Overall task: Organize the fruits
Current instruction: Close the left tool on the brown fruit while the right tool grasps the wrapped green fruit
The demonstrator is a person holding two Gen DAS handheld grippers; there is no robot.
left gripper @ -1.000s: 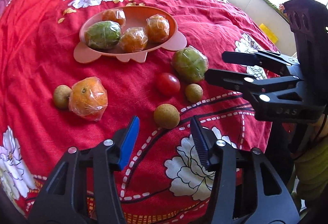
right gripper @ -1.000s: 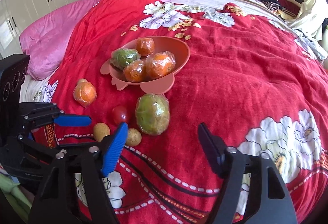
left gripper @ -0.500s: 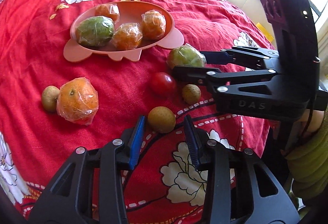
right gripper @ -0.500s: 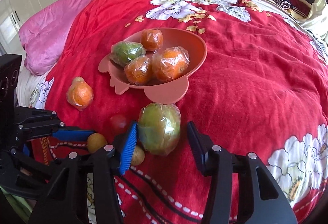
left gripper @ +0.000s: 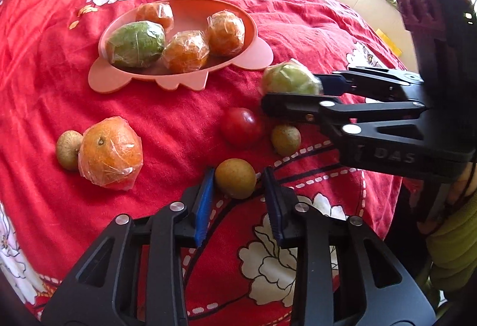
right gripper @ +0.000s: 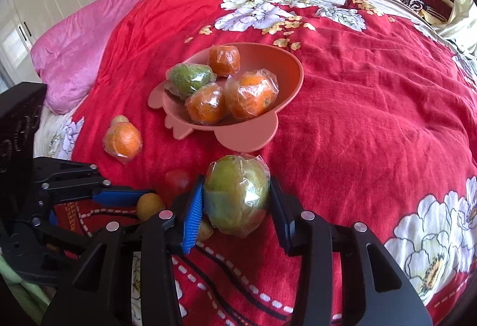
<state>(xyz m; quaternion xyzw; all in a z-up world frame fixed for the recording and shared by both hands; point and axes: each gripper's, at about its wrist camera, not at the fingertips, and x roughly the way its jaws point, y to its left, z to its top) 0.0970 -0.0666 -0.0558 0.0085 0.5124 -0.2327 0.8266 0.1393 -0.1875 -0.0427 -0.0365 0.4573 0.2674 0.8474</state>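
Right gripper (right gripper: pixel 237 200) pinches a wrapped green fruit (right gripper: pixel 237 194); left gripper (left gripper: pixel 238 185) spread around a longan (left gripper: pixel 235 178); bowl (left gripper: pixel 253 27) holds four wrapped fruits.

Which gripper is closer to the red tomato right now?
Right. The right gripper grips the wrapped green fruit beside the tomato; the left gripper straddles a small brown fruit farther off.

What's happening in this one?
Someone is gathering fruit on a red bedspread into a pink dish, which already holds four wrapped fruits. The right gripper has its fingers on either side of a wrapped green fruit. The left gripper brackets a small brown fruit, with gaps showing on both sides.
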